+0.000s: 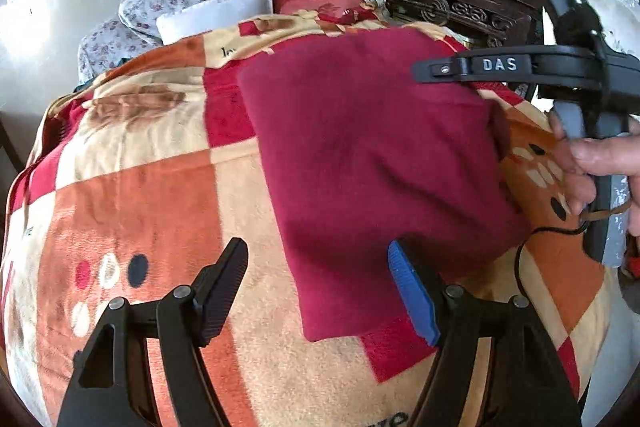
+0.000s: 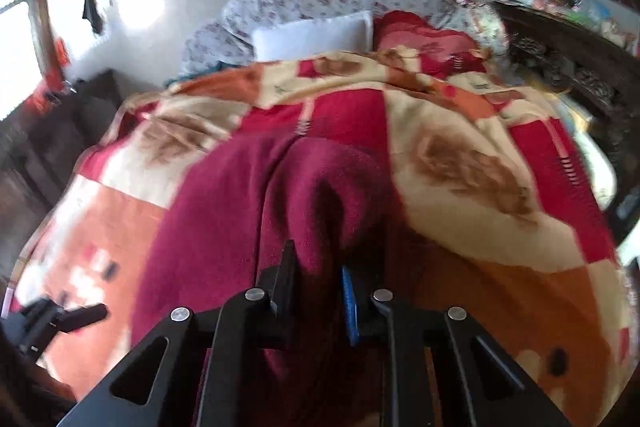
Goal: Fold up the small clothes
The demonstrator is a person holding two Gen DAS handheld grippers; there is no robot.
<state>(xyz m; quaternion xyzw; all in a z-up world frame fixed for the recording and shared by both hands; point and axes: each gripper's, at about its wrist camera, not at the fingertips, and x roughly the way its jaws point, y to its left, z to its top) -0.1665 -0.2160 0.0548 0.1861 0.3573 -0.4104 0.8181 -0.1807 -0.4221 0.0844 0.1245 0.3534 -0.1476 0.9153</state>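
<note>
Nearest me, my right gripper had its jaws nearly together with a bunched ridge of the maroon garment pinched between them; blur hid the exact contact. My left gripper stood wide apart, gripping nothing, its blue pad just over the garment's near corner. The garment lay flat on the checked blanket, its right edge tucked out of sight beneath my right gripper. A hand beside the garment was cut off by the frame. Beyond the garment, a white pillow sat half buried behind the blanket, and a carved dark headboard blurred away.
</note>
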